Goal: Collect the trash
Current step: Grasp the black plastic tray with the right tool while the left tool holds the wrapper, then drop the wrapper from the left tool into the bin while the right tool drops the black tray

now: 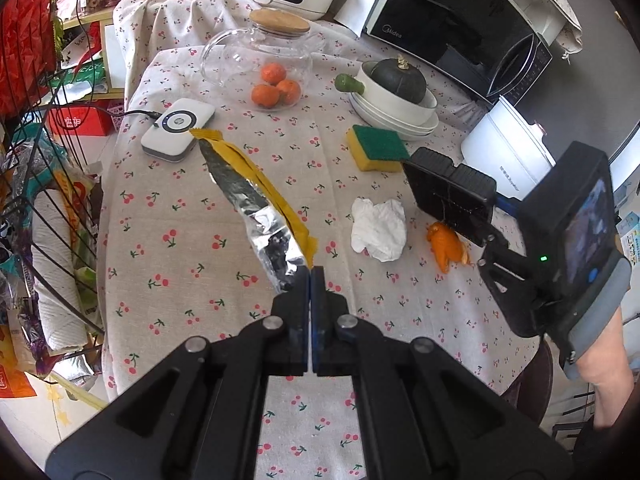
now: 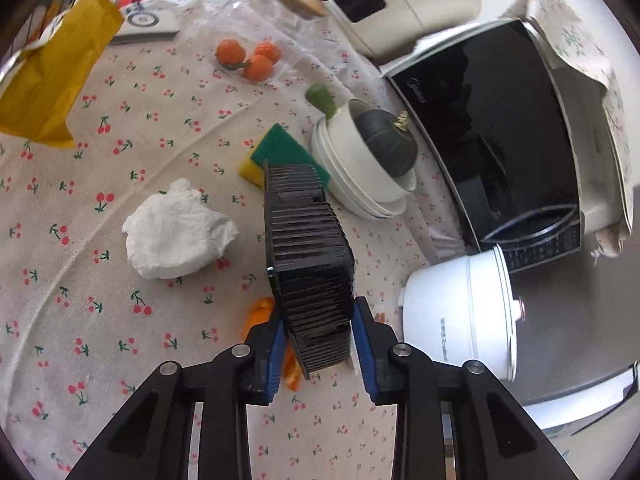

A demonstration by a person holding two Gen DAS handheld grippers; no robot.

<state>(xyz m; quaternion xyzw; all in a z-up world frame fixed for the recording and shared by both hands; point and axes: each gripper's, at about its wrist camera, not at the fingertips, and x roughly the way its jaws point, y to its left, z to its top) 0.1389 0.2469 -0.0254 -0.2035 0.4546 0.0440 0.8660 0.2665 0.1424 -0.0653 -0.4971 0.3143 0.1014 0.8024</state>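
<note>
My left gripper (image 1: 310,270) is shut on the end of a long yellow and silver foil wrapper (image 1: 256,208), which hangs above the cherry-print tablecloth; it shows yellow (image 2: 60,68) at the upper left of the right wrist view. A crumpled white tissue (image 1: 378,230) (image 2: 176,232) lies on the cloth, with orange peel (image 1: 446,246) (image 2: 260,308) to its right. My right gripper (image 2: 318,320) (image 1: 480,236) hovers just over the peel. Its blue pads press both sides of a black ribbed block (image 2: 308,248) (image 1: 448,184), which juts forward and hides part of the peel.
A green and yellow sponge (image 1: 376,146) lies beside stacked white bowls (image 1: 392,120) holding a dark squash. A glass jug (image 1: 260,52), tangerines and a white device (image 1: 178,128) stand further back. A microwave (image 1: 460,28) and white cooker (image 1: 504,152) line the right; a wire rack (image 1: 48,200) stands left.
</note>
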